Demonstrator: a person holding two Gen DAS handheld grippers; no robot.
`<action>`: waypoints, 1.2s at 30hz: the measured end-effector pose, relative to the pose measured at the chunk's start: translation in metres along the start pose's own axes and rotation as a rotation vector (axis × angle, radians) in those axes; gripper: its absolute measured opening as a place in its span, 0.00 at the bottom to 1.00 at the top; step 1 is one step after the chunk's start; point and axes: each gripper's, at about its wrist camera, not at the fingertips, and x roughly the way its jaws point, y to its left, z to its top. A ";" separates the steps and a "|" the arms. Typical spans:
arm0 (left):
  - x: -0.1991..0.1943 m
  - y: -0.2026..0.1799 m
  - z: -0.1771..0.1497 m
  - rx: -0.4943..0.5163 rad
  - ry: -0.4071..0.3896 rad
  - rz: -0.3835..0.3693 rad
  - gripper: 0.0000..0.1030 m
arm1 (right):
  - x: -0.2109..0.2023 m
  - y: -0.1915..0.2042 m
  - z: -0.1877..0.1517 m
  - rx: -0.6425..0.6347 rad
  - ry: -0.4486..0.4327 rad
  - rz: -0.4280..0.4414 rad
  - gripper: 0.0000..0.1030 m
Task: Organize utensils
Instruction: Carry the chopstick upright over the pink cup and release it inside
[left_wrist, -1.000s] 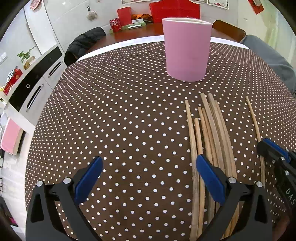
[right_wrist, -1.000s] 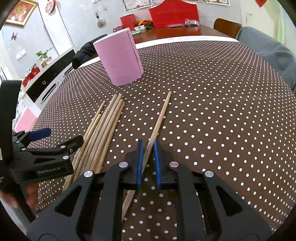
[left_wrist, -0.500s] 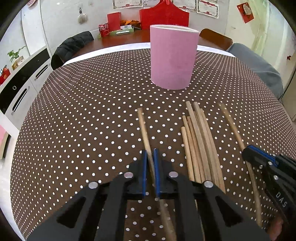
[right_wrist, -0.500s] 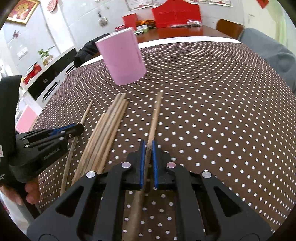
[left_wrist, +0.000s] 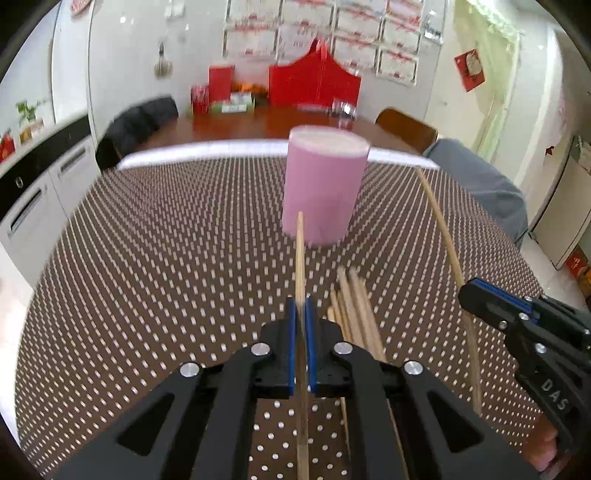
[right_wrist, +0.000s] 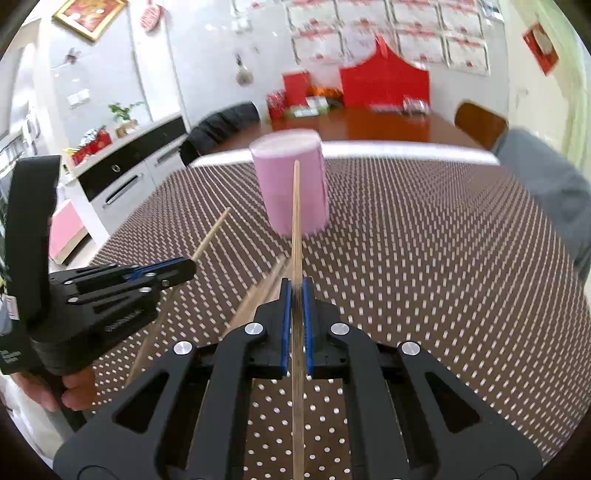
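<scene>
Wooden chopsticks (left_wrist: 356, 310) — bundled before pink cup (left_wrist: 322, 184)

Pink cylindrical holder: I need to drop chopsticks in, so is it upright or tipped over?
Upright: the pink cylindrical holder stands on its base on the brown dotted tablecloth, rim facing up in both views.

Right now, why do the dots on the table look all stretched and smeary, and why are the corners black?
Left wrist view: the dots on the tablecloth smear into short streaks, motion blur, and the pink cup looks soft; the left claw stays sharp. Right wrist view: the same streaking, right claw crisp. Both views: the fisheye lens bends edges and leaves dark corners.
</scene>
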 end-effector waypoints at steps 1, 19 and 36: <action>-0.005 0.000 0.004 0.003 -0.020 -0.001 0.05 | -0.004 0.001 0.003 -0.012 -0.016 -0.002 0.06; -0.081 -0.018 0.064 -0.057 -0.422 0.022 0.06 | -0.043 0.008 0.068 -0.095 -0.213 -0.024 0.06; -0.072 -0.037 0.138 -0.131 -0.803 0.121 0.06 | -0.051 -0.016 0.147 -0.029 -0.322 -0.009 0.06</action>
